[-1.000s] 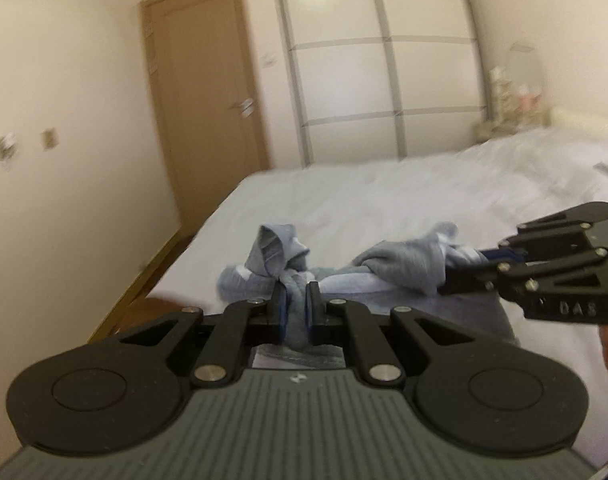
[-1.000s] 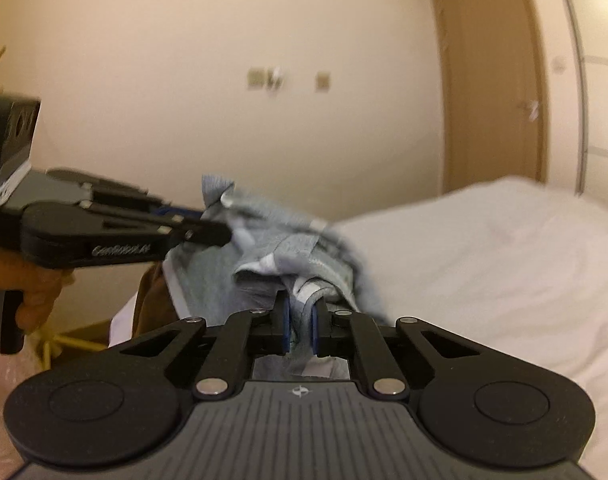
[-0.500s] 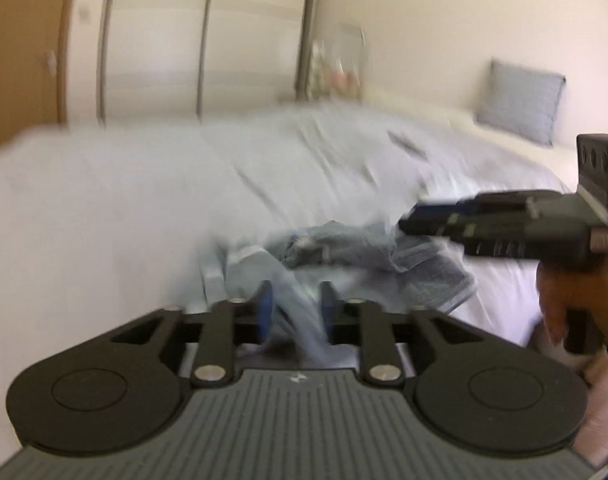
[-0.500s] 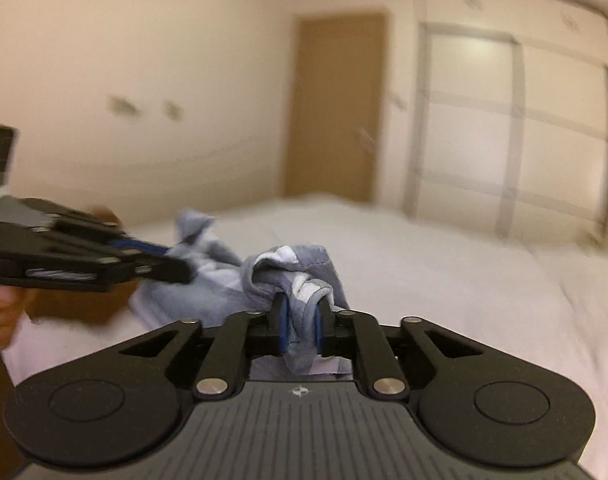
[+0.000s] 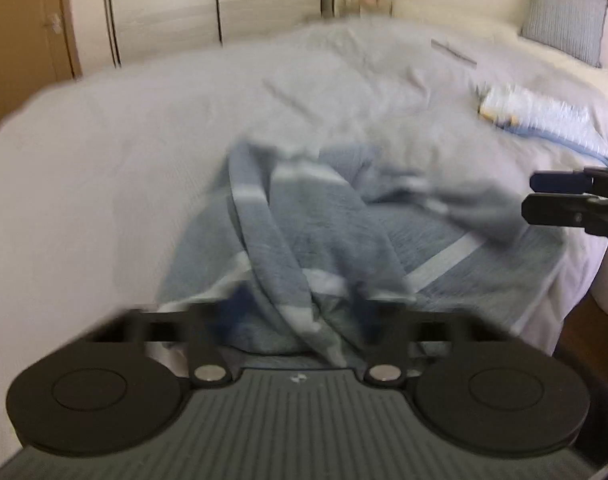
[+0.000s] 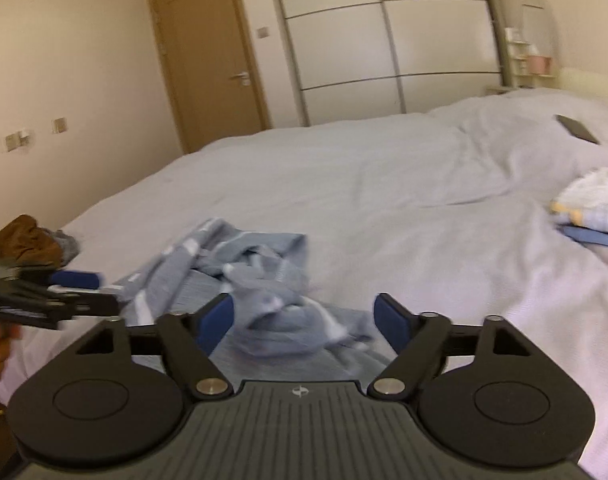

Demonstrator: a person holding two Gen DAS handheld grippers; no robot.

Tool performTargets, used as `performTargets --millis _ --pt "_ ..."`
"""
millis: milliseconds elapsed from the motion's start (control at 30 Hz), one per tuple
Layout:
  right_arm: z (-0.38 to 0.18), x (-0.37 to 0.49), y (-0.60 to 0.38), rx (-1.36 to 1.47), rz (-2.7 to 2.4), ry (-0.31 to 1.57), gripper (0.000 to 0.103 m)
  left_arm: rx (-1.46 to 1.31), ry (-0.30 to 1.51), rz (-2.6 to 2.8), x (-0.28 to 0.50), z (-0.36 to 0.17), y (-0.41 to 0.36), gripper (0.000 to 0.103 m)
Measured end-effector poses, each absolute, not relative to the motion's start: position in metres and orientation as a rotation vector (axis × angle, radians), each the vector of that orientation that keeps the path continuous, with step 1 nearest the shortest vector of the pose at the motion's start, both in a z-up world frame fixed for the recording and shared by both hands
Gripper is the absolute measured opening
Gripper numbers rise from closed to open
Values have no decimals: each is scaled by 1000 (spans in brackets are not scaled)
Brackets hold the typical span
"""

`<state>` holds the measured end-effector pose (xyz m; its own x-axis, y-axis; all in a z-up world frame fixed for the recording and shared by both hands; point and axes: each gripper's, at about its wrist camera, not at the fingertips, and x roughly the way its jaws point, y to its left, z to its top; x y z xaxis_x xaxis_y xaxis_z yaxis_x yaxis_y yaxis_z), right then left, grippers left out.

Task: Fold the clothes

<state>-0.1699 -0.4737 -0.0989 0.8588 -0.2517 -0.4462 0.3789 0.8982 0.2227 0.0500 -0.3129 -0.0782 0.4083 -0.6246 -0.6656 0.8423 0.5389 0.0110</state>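
A grey-blue garment with white stripes (image 5: 344, 236) lies crumpled on the white bed (image 5: 104, 160), near its front edge. My left gripper (image 5: 300, 312) is open, its jaws wide apart over the near part of the garment; the cloth lies loose between them. My right gripper (image 6: 304, 316) is open too, just above the garment (image 6: 260, 280). The right gripper shows at the right edge of the left wrist view (image 5: 572, 196). The left gripper shows at the left edge of the right wrist view (image 6: 64, 292). Both views are blurred.
A folded light pile with yellow and blue (image 6: 592, 208) lies on the right of the bed. A dark flat object (image 6: 576, 128) lies further back. Brown clothing (image 6: 24, 240) sits off the bed's left. A wardrobe (image 6: 384, 40), door (image 6: 208, 56) and grey pillow (image 5: 564, 16) stand behind.
Both grippers held the garment in the air, shut on it. They have opened and the garment has dropped onto the bed. Both views have swung towards the bed.
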Motion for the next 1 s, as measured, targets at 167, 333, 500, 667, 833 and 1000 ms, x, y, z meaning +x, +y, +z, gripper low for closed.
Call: performTargets --millis 167,333,500,667,833,1000 --pt "-114 -127 -473 271 -258 503 80 290 587 -949 81 -46 -302 3" --pt "-116 -105 -492 280 -214 525 16 200 422 -820 126 19 -279 0" --pt "-95 -116 -518 256 -365 436 8 196 393 -763 131 35 -261 0" --pt "-90 -136 -519 217 -487 431 25 187 542 -827 109 -15 -268 38" --pt "-89 -154 -488 213 -412 395 50 176 692 -888 87 -64 -274 45" --pt "-102 -131 -436 117 -181 480 76 161 668 -938 92 -59 -281 6"
